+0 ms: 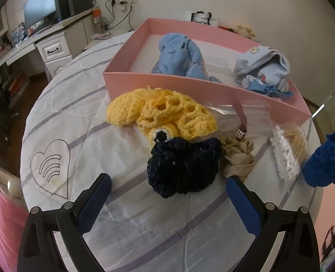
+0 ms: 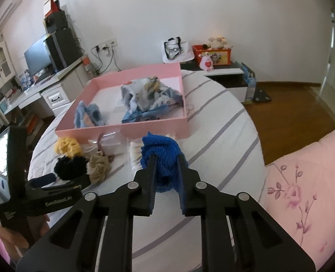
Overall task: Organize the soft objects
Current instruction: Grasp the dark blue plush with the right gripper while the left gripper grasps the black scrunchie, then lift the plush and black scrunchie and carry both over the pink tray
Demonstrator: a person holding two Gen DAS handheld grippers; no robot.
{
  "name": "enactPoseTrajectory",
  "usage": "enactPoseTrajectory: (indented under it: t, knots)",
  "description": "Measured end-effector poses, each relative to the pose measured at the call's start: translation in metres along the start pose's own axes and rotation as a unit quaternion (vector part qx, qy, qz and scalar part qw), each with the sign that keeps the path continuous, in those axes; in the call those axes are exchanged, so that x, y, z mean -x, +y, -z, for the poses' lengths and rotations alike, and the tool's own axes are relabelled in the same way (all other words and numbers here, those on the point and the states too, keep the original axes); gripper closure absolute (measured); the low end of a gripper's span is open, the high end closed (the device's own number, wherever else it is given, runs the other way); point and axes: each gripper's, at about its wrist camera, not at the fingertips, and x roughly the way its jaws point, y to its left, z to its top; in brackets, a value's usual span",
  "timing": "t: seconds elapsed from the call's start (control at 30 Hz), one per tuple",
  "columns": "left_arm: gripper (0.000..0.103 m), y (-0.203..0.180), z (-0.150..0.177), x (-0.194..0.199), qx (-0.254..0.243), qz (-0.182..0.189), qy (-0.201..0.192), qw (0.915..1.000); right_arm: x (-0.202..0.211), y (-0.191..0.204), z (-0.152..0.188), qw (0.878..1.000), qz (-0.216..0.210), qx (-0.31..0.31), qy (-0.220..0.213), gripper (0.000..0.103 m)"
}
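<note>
Two grippers are seen over the striped bed (image 1: 61,104): the right gripper (image 2: 166,158) is clamped on a blue knitted piece (image 2: 160,151), lifted near the pink box (image 2: 131,129). The left gripper (image 1: 167,181) is held with jaws apart around a navy knitted piece (image 1: 183,165) beside a yellow crochet piece (image 1: 158,111).

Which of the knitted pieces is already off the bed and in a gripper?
The bright blue knit piece, clamped in the right gripper. The yellow crochet piece and the navy knit piece lie on the bedspread.
</note>
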Motion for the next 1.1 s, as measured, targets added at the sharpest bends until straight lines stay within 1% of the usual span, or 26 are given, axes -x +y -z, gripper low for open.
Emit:
enactPoseTrajectory:
  t: [0.03,0.07,0.1,0.17,0.23,0.27,0.3,0.33,0.37,0.4,0.5,0.6,0.87,1.1]
  knots:
    - [0.005,0.0,-0.001,-0.001,0.001,0.001,-0.002,1.0,-0.004,-0.002,-0.001,1.0,0.003,-0.003,0.003,0.088]
    - [0.008,0.001,-0.002,-0.002,0.0,0.0,-0.006,1.0,-0.008,-0.003,-0.002,1.0,0.002,-0.005,0.007,0.088]
    - [0.016,0.001,-0.003,-0.002,-0.001,-0.002,-0.009,1.0,-0.01,-0.003,-0.002,1.0,0.001,-0.006,0.01,0.088]
    - [0.026,0.003,-0.005,-0.005,0.001,-0.006,-0.011,0.9999,-0.015,-0.003,-0.001,1.0,0.0,-0.005,0.014,0.088]
    - [0.03,0.004,-0.007,-0.008,0.005,0.001,-0.013,0.9999,-0.016,-0.001,0.0,1.0,0.002,-0.002,0.014,0.088]
    - [0.038,0.004,-0.007,-0.008,0.001,0.002,-0.017,0.9999,-0.018,0.0,0.0,1.0,0.002,0.0,0.014,0.088]
    - [0.049,0.002,-0.007,-0.009,-0.003,0.0,-0.019,0.9998,-0.019,0.001,0.0,1.0,0.003,0.003,0.014,0.088]
    - [0.055,0.001,-0.006,-0.009,-0.008,-0.002,-0.022,0.9997,-0.019,0.003,0.0,1.0,0.004,0.004,0.014,0.088]
    - [0.067,0.0,-0.006,-0.008,-0.012,0.005,-0.024,0.9996,-0.02,0.004,0.0,1.0,0.004,0.005,0.014,0.088]
    - [0.073,-0.001,-0.005,-0.007,-0.013,0.013,-0.023,0.9996,-0.02,0.005,0.0,1.0,0.006,0.006,0.014,0.088]
    - [0.083,-0.002,-0.003,-0.004,-0.027,0.022,-0.022,0.9992,-0.019,0.006,0.0,1.0,0.009,0.008,0.013,0.088]
    - [0.087,-0.001,-0.001,0.0,-0.026,0.029,-0.021,0.999,-0.016,0.005,0.001,1.0,0.008,0.004,0.013,0.088]
    - [0.09,0.0,0.008,0.014,-0.03,0.026,-0.033,0.9987,-0.008,0.007,0.004,0.999,0.032,0.01,0.002,0.09]
    - [0.092,0.001,0.015,0.033,-0.031,0.04,-0.043,0.9978,0.007,0.012,0.005,0.999,0.047,0.021,-0.016,0.091]
